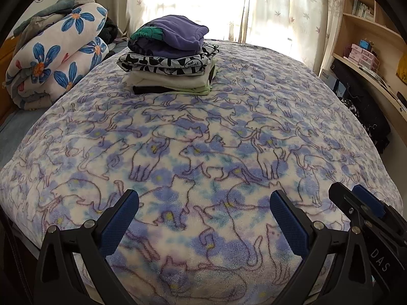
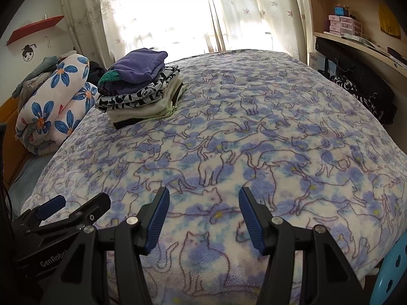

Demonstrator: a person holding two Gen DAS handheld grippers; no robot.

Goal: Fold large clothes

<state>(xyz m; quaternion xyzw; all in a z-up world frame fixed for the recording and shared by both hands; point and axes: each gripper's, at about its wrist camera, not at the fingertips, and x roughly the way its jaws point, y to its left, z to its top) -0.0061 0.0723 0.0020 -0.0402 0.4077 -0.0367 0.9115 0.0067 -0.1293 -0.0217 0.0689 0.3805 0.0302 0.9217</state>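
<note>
Hanging low over the near end of the bed, both tongs are open and hold nothing. The left gripper (image 1: 203,198) has its blue pads spread wide apart above the fuzzy blanket (image 1: 229,132) with cats drawn on it. The right gripper (image 2: 203,195) is also open, with only blanket showing between its pads. The two sit side by side, close to each other.

Most of the blanket is bare, so there is lots of flat room in the middle and on the right side. Its near edge drops off just under the grippers. Its right edge falls away beside a wooden desk and shelves (image 1: 368,33).

The folded clothes are a stack (image 1: 173,61) far up the bed, on the left. A purple one (image 1: 178,35) lies on top, a black-and-white one under it, then pale ones, and a dark one at the bottom. It is well apart from both grippers.

Left of the stack, off the blanket's left edge, lies a rolled quilt with big blue flowers (image 1: 58,50). Bright curtains (image 2: 157,12) hang past the far end of the bed. A blue stool (image 2: 391,274) peeks in near the right gripper, by the bed's corner.
</note>
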